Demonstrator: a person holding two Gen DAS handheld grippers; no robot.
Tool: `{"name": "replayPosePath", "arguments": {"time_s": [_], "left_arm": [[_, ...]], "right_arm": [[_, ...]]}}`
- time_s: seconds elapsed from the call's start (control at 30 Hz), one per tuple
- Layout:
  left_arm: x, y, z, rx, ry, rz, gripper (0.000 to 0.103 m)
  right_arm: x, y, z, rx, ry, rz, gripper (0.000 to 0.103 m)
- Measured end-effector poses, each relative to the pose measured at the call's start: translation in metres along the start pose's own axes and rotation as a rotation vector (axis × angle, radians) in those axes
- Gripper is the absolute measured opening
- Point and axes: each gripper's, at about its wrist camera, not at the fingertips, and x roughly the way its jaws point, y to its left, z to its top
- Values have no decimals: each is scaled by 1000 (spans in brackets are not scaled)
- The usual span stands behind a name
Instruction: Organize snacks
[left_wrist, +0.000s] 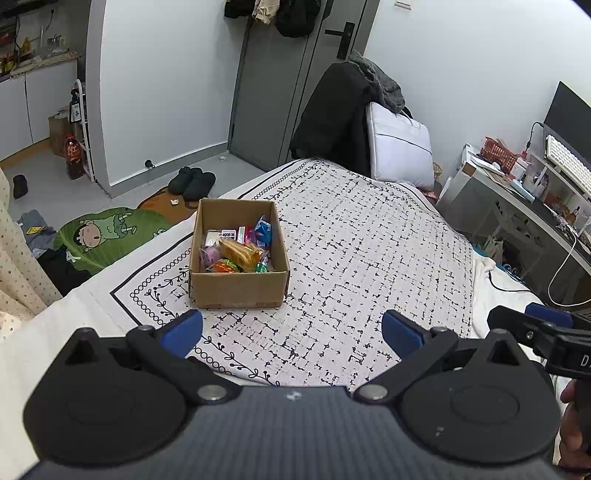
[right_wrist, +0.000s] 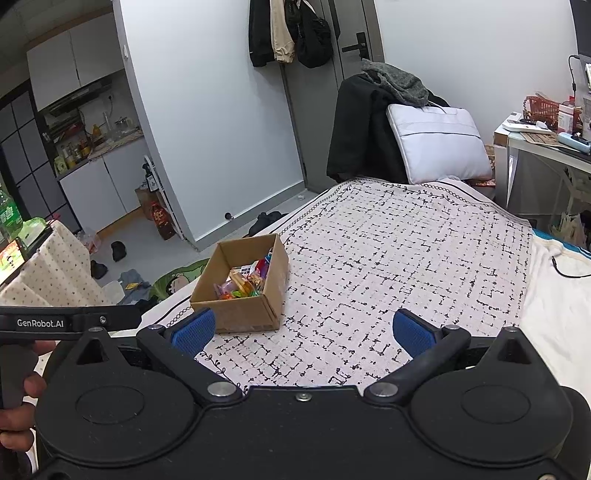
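Note:
A brown cardboard box (left_wrist: 238, 291) stands on the patterned cloth (left_wrist: 369, 240) on the bed. It holds several colourful wrapped snacks (left_wrist: 240, 251). The box also shows in the right wrist view (right_wrist: 240, 314), with the snacks (right_wrist: 243, 282) inside. My left gripper (left_wrist: 291, 330) is open and empty, held just in front of the box. My right gripper (right_wrist: 303, 332) is open and empty, to the right of the box and near it. The right gripper's body shows at the right edge of the left wrist view (left_wrist: 546, 332).
A chair with a dark coat (left_wrist: 332, 118) and a white cushion (left_wrist: 400, 147) stands past the bed's far end. A cluttered desk (left_wrist: 517, 192) is at the right. A green floor mat (left_wrist: 99, 236) and slippers (left_wrist: 192, 182) lie on the floor to the left.

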Motion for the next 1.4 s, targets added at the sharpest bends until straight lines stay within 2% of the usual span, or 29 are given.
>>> {"name": "replayPosePath", "arguments": {"time_s": [1.4], "left_arm": [[-4, 2, 1, -17, -6, -5, 103]], "right_arm": [[-3, -2, 1, 5, -5, -3, 103]]}}
